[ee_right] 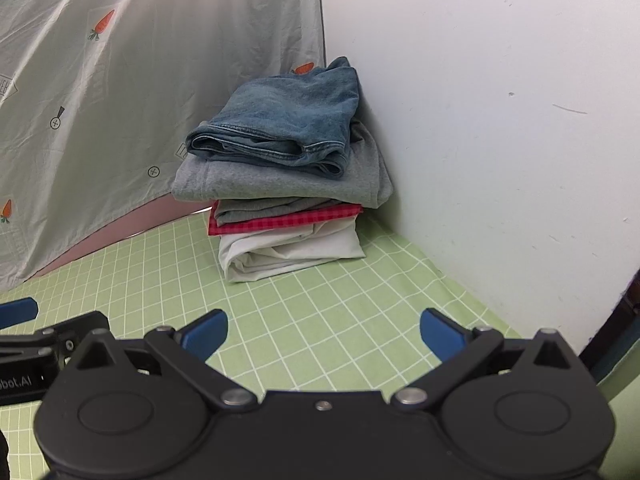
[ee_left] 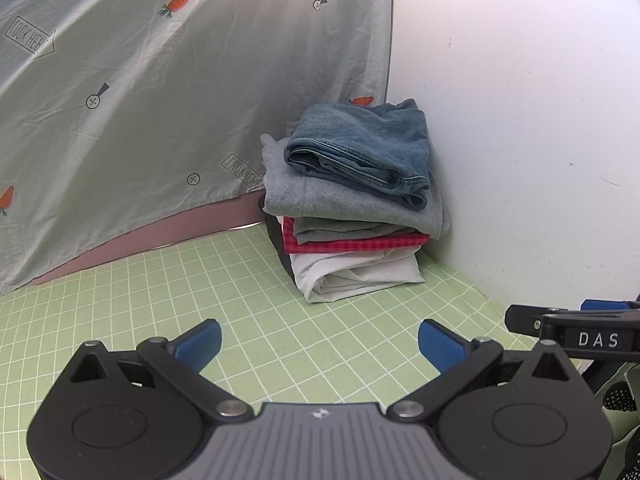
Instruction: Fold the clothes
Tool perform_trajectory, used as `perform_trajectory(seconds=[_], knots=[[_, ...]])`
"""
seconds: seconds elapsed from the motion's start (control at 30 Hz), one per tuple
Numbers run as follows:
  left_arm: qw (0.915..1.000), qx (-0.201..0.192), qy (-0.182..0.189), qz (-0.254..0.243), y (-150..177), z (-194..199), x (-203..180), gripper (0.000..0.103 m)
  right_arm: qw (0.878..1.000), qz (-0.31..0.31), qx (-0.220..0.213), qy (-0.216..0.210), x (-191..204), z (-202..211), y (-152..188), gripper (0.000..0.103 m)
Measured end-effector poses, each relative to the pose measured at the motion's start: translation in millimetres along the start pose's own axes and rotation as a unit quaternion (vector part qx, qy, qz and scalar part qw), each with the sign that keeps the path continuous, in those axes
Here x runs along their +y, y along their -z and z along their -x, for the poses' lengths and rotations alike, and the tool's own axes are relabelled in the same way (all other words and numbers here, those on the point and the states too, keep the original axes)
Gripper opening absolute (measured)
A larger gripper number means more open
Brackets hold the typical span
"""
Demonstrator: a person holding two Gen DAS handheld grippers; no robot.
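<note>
Left wrist, clothes stack (ee_left: 352, 200) beyond jaws (empty)

Green sheet (ee_left: 248, 304) with a white grid, spread flat over the bed. At 12 o'clock on it, pushed into the corner, a stack of folded clothes (ee_left: 352, 216), white piece (ee_right: 288, 256) lowest and touching the sheet.

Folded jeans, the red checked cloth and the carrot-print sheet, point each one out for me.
folded jeans (ee_right: 280, 120), right wrist view, on the top face.
red checked cloth (ee_right: 288, 220), right wrist view, on its front edge.
carrot-print sheet (ee_left: 160, 100), left wrist view, on its middle.
</note>
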State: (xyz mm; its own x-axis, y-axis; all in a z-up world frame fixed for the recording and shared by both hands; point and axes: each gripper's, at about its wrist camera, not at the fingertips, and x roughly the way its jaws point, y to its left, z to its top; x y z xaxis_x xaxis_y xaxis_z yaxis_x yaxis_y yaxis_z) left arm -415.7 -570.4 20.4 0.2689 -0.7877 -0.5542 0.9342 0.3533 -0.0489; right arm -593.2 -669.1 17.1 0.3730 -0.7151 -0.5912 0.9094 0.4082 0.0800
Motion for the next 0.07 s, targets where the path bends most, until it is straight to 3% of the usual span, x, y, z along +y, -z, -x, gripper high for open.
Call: perform_trajectory(seconds=[0.07], knots=[[1.0,0.0,-0.002,0.003,0.4,3.0,1.4,0.103,1.0,0.002,-0.001,-0.002,1.5,1.9,0.7,0.103]])
